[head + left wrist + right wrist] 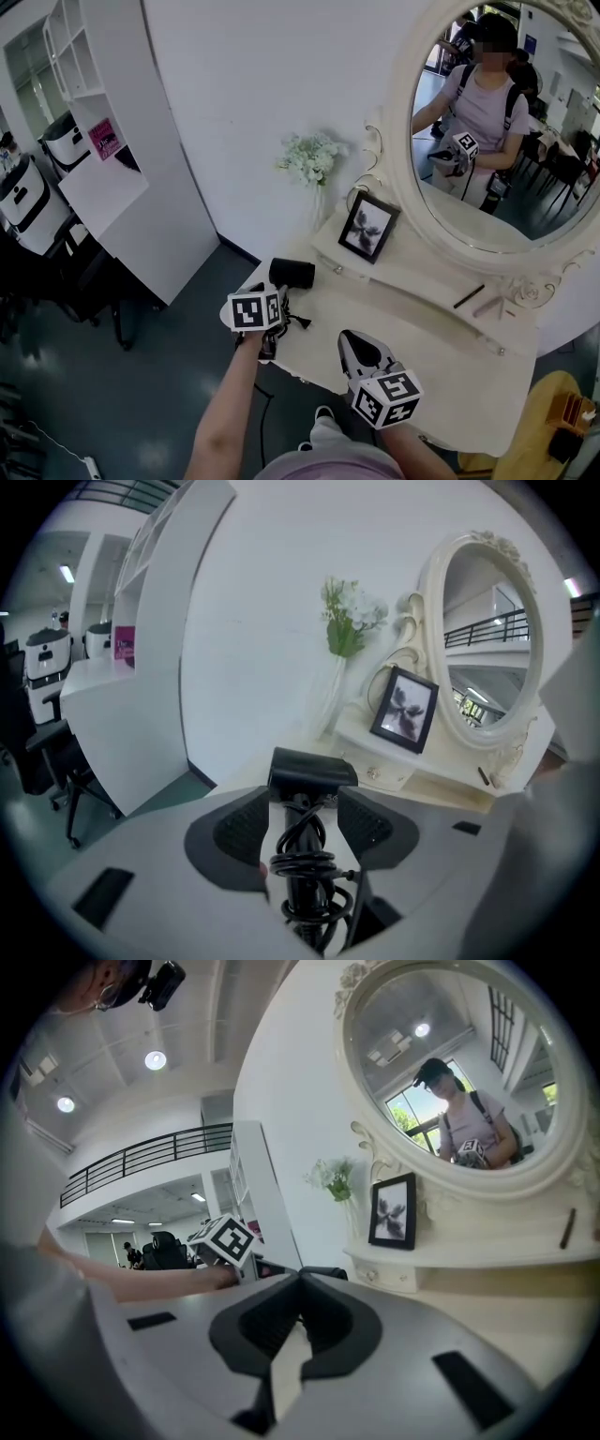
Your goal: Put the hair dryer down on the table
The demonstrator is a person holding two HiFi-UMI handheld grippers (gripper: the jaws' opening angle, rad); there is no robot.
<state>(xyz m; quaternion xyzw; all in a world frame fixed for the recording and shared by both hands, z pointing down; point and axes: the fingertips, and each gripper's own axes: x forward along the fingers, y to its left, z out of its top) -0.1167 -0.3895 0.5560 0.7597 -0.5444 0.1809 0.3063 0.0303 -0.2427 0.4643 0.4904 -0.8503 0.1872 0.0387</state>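
Note:
The black hair dryer (292,274) is at the left corner of the white dressing table (441,375), its head towards the wall. In the left gripper view its head (312,769) is just past the jaws and its handle, wrapped in coiled cord, runs between the pads. A thin gap shows on each side of the handle. My left gripper (279,302) (305,813) is open around it. My right gripper (349,336) (300,1281) hovers over the table's front, shut and empty, pointing towards the left gripper.
A framed picture (368,226) stands on the raised shelf below the oval mirror (403,178). A vase of white flowers (312,157) is at the back left. Small sticks (469,296) lie on the shelf. A white shelf unit (103,141) stands to the left.

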